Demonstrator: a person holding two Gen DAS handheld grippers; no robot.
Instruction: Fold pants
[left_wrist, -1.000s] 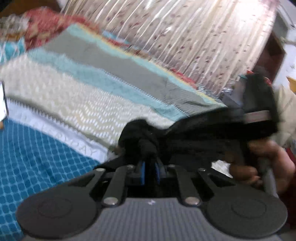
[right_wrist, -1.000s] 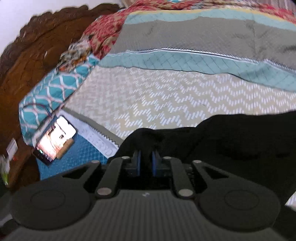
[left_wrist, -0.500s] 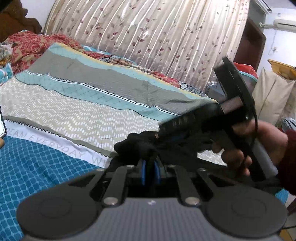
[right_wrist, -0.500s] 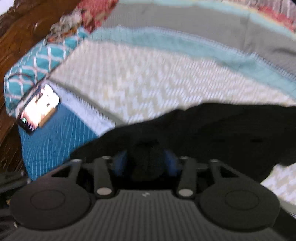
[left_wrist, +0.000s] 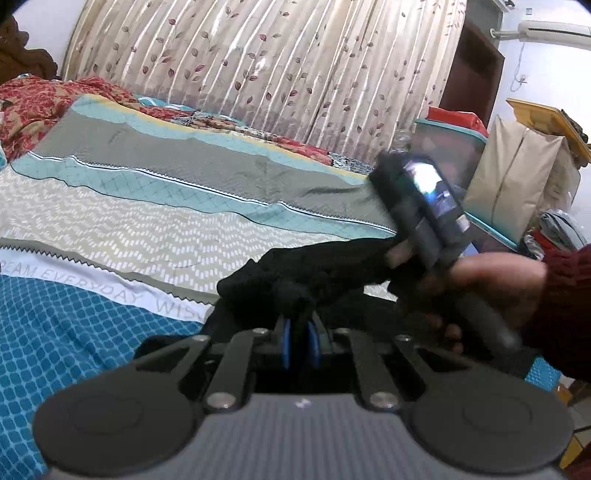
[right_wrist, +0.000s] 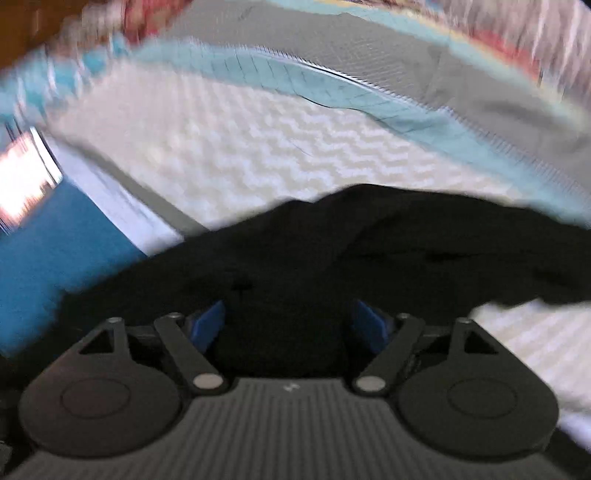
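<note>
On the bed (left_wrist: 155, 206), one pair of black pants (left_wrist: 314, 269) is being pinched by the left claw (left_wrist: 297, 341), while the right claw (right_wrist: 291, 325) is being held wide above the fabric.

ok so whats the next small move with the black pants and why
Probably draw the right gripper back clear of the black pants: its jaws stand wide open with the cloth loose between them, on the striped bedspread. The left gripper is shut on a bunch of the pants, so it can do the next fold alone.
</note>
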